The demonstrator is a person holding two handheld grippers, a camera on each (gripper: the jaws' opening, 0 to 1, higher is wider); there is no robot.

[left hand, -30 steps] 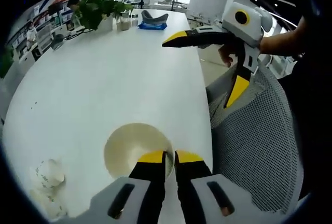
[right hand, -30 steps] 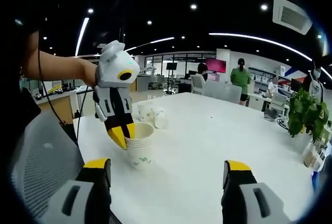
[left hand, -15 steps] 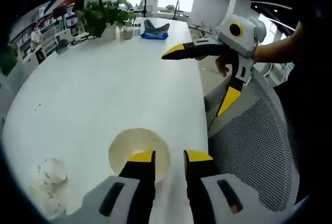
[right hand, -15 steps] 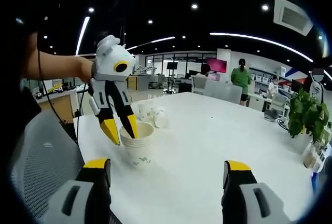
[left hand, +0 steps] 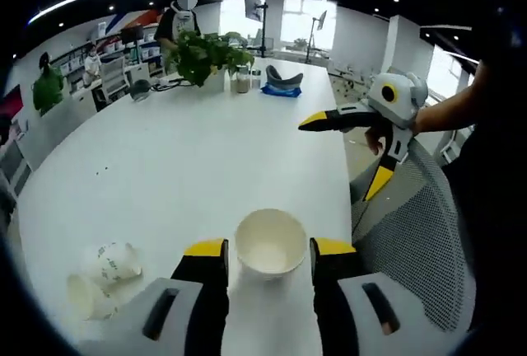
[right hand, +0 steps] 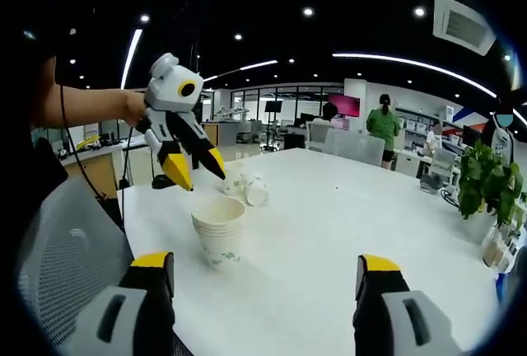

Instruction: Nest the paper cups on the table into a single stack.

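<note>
A stack of nested white paper cups (left hand: 269, 245) (right hand: 219, 231) stands upright near the table's edge. My left gripper (left hand: 268, 249) is open and hangs above the stack, apart from it; in the right gripper view it (right hand: 194, 172) hovers over the cups with nothing between its jaws. Two more paper cups with a green print (left hand: 102, 275) (right hand: 247, 188) lie on their sides a short way beyond the stack. My right gripper (right hand: 268, 278) is open and empty, held off the table's edge; in the left gripper view it (left hand: 350, 154) floats over a chair.
A grey mesh chair (left hand: 408, 241) (right hand: 58, 269) stands at the white table's (left hand: 165, 158) edge beside the stack. A potted plant (left hand: 202, 55), a small jar and a blue cloth (left hand: 282, 90) stand at the far end. People (right hand: 381, 125) stand in the office behind.
My left gripper opened, let go of the cup stack's rim and rose away from it. The stack stays on the table. The right gripper has held still.
</note>
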